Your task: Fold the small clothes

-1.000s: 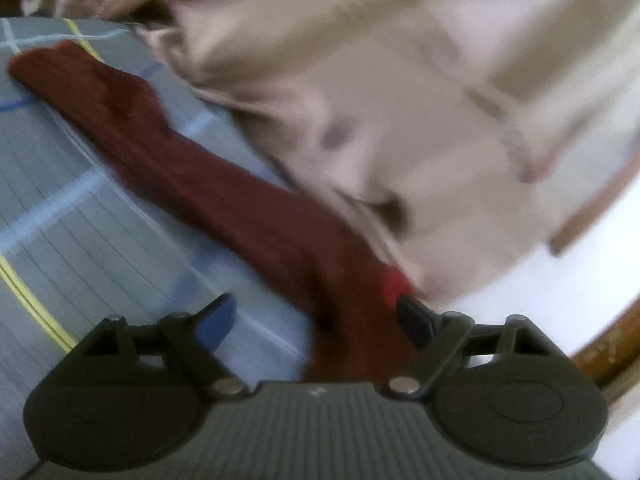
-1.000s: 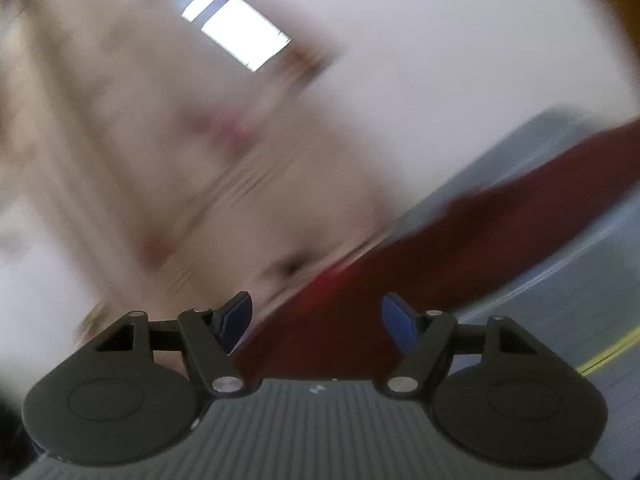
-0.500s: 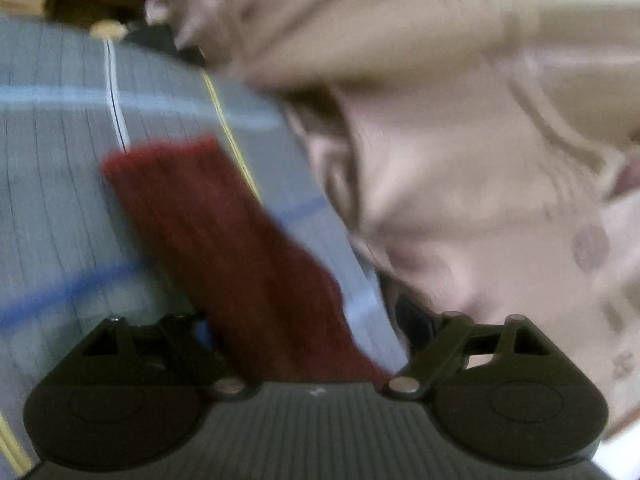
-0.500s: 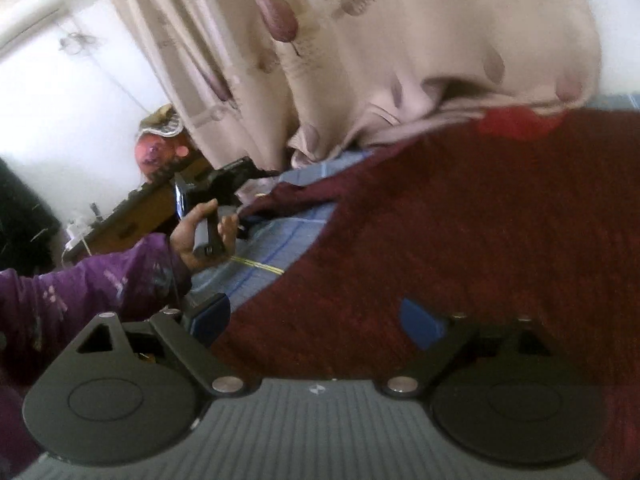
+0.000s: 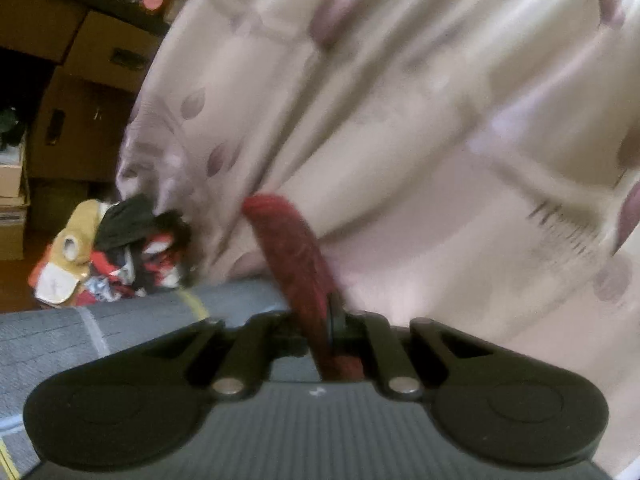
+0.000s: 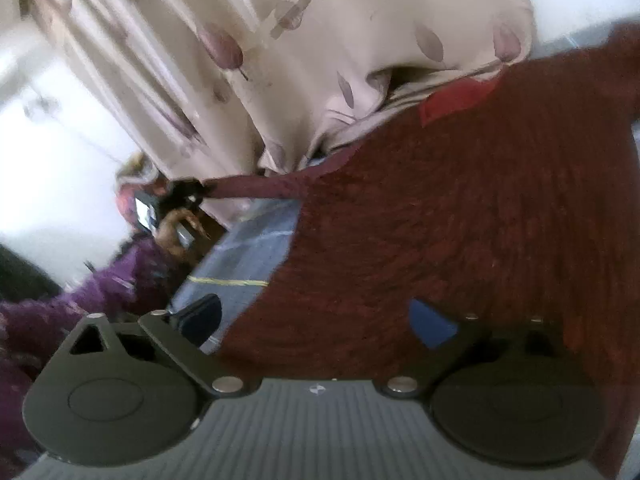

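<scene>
Maroon garment (image 6: 460,240): left tongs (image 5: 326,336) just closed on its strip; right tongs (image 6: 320,320) opened wide over it

A: Garment (image 6: 460,232): dark red knit, ribbed, fuzzy texture. A brighter red patch near its far edge.

B: Pose?

A: Right view: the body spreads wide, covering most of the grey checked bedsheet (image 6: 256,256). One narrow strip (image 6: 264,180) is pulled taut, off to the left.

B: And the left view?

A: The same red knit (image 5: 292,248), bunched into a thick band, lifted and arching up off the sheet in front of the curtain. Its far tip droops; the view is blurred.
</scene>
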Action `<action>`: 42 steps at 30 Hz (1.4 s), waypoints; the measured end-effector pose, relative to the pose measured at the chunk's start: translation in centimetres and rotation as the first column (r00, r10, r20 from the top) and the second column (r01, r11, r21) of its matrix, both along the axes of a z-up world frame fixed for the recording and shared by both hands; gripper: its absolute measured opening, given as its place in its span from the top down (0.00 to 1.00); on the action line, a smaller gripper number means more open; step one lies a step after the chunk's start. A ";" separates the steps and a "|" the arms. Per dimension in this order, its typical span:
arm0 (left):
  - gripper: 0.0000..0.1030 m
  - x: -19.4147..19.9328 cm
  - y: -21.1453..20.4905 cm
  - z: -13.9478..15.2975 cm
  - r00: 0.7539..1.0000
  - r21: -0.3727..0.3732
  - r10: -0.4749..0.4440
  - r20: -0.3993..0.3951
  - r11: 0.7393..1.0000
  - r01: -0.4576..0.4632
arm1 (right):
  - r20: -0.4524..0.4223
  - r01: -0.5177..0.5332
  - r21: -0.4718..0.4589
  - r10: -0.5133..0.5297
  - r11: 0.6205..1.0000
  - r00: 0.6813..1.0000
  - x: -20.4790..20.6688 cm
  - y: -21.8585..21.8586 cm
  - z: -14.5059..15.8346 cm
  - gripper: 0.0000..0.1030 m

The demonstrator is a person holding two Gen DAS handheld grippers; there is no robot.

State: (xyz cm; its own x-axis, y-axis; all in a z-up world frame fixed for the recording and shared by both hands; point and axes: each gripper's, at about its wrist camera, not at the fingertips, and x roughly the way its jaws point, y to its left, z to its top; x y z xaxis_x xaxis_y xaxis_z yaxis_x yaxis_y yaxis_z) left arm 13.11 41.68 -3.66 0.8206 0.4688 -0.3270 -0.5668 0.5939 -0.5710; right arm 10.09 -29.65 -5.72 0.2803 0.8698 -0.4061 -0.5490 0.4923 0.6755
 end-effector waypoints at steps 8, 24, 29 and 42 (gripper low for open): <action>0.30 -5.1 -1.7 -3.9 0.998 -0.107 -0.054 0.025 0.993 0.056 | -0.075 0.130 0.052 -0.126 0.990 0.989 -2.2 -5.7 1.4 0.01; 0.27 -18.2 -28.1 -5.2 0.493 -0.265 -0.855 -0.160 0.518 0.813 | 0.192 0.105 -0.339 -0.041 0.935 0.980 -11.8 -9.6 1.5 0.01; 0.86 -19.3 -32.3 -6.4 0.427 -0.232 -0.870 -0.246 0.480 0.846 | 0.257 0.092 -0.398 0.015 0.913 0.966 -12.5 -8.0 0.4 0.19; 0.92 -29.1 -32.6 -2.0 0.561 -0.191 -0.817 -0.135 0.577 0.794 | 0.411 0.356 -0.278 -0.225 0.892 0.884 -15.2 -12.2 7.4 0.95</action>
State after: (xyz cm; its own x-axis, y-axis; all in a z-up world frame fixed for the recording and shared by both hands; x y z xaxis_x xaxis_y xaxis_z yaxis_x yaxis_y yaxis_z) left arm -15.98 9.08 -5.63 0.7559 -0.4001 -0.5181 0.0202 0.8053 -0.5925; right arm -5.14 -41.88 1.67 0.6809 0.5538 -0.4793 -0.5151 0.8273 0.2240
